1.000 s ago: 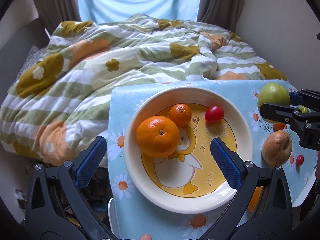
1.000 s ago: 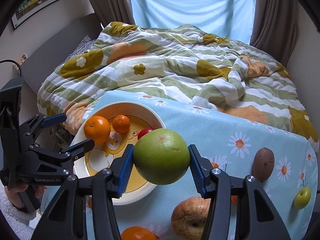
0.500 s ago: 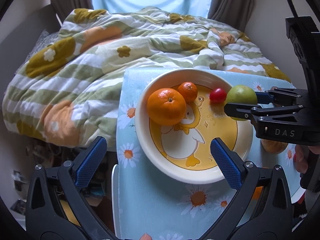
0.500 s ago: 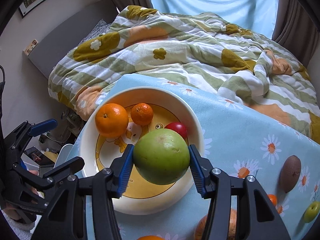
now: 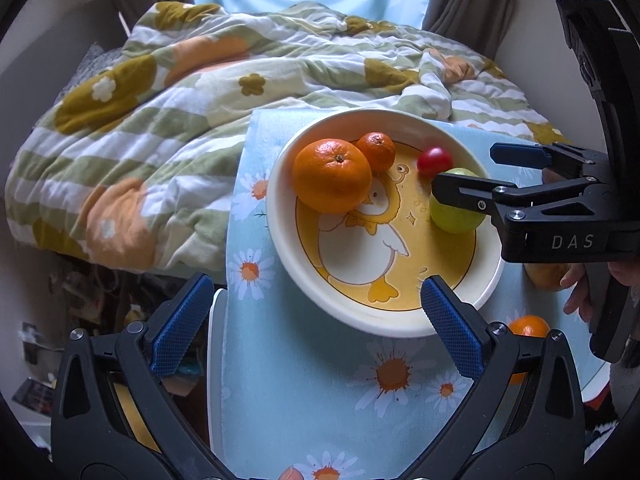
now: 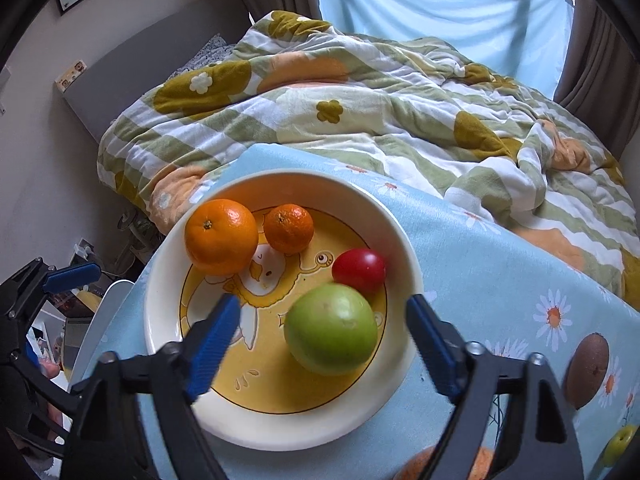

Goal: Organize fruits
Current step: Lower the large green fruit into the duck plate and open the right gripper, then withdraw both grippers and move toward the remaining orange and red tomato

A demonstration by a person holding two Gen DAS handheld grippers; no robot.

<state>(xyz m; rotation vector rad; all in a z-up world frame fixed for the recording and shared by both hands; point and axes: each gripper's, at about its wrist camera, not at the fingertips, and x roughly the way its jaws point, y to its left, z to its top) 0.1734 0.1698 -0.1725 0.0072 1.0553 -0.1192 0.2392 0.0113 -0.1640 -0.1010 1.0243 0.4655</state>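
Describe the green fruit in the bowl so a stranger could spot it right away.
Find the white duck-print bowl on the blue daisy tablecloth. The green fruit lies in it between the open right gripper fingers, beside a small red fruit. It is the bowl's only green fruit.

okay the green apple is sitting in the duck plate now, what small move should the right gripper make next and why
Probably draw the right gripper straight back and up from the plate. Its jaws stand wide open and the green apple rests on the plate beside the red tomato. More fruit, like the brown kiwi, waits on the tablecloth.
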